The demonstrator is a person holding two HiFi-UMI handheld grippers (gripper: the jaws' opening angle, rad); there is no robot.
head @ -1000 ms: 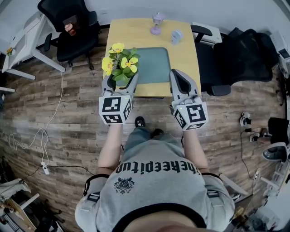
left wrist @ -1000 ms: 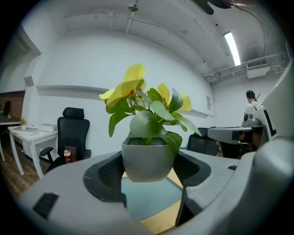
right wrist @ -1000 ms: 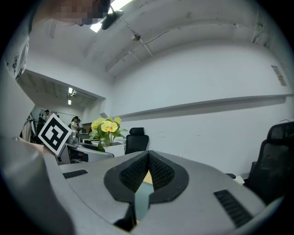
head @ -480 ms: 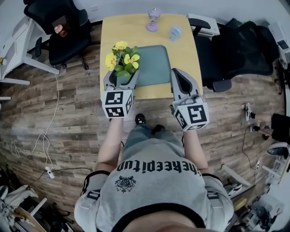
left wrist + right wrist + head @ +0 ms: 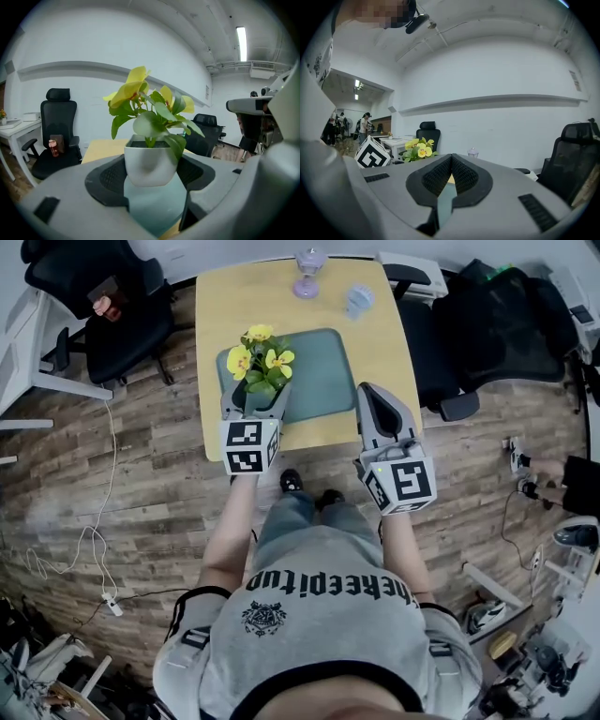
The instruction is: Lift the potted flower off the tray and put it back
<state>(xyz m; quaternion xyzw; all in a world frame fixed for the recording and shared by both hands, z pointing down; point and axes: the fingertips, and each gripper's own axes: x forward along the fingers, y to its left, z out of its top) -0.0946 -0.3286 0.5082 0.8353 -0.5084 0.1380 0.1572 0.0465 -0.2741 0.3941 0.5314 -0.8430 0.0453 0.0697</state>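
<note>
The potted flower, yellow blooms in a white pot, sits between the jaws of my left gripper, which is shut on the pot. The pot hangs over the left part of the teal tray, and the tray shows below it in the left gripper view. I cannot tell whether the pot touches the tray. My right gripper is near the tray's right front corner, shut, with nothing between its jaws. In the right gripper view the flower stands to the left.
The yellow wooden table also carries a purple glass and a pale blue cup at the back. Black office chairs stand at the left and the right. A cable lies on the wood floor.
My left gripper has carried the potted flower from the table's left edge to over the left part of the tray. The right gripper has stayed shut and barely moved.
</note>
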